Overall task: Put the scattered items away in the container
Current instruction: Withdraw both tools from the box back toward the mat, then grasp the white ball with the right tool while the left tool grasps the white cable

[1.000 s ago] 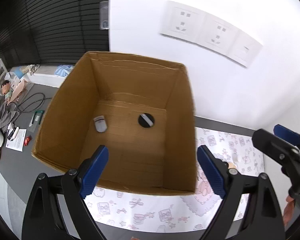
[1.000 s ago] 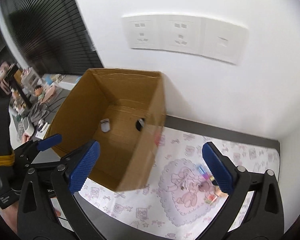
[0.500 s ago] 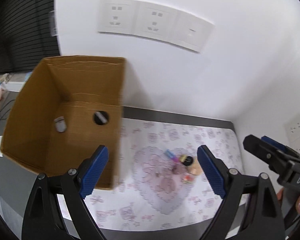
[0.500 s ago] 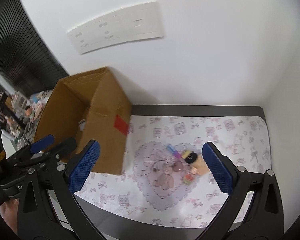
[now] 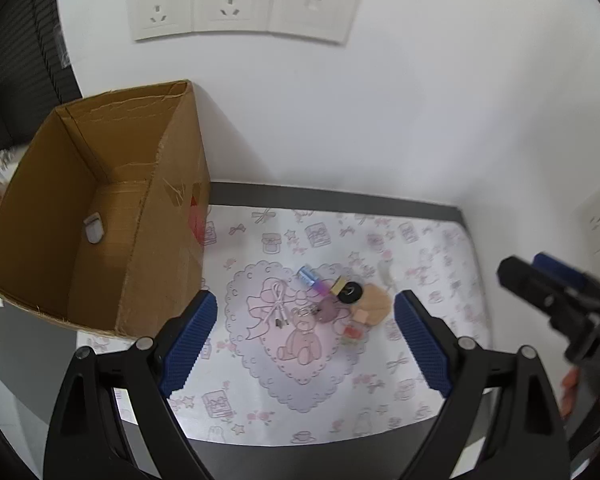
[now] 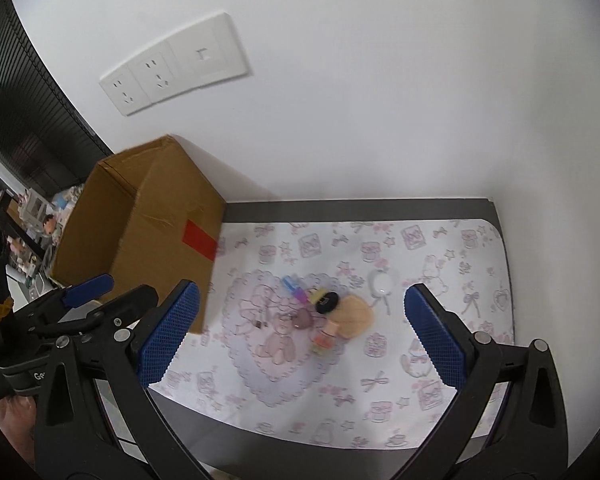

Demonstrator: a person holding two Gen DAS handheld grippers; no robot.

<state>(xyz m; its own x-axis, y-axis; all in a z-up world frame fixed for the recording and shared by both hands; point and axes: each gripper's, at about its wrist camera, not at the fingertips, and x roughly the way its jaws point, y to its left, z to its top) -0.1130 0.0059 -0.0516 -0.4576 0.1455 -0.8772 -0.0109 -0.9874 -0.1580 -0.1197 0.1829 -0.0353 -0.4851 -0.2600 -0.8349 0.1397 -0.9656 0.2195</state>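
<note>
Both your left gripper (image 5: 304,342) and right gripper (image 6: 300,336) hang with jaws wide and empty above the small items (image 5: 340,304) clustered on the heart of the printed mat (image 5: 440,400), right of the cardboard box (image 5: 100,184). Choose one piece at the pile's edge, such as the white cable (image 5: 278,308), and come straight down. Keep the other gripper clear, so you don't scatter the rest.

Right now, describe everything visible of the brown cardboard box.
The brown cardboard box is an open-topped corrugated carton with ragged upper edges and no flaps showing. It stands upright on the dark tabletop, near the white wall, its near corner over the patterned mat. A red label marks the mat-facing side. Inside lies a small white object.
</note>
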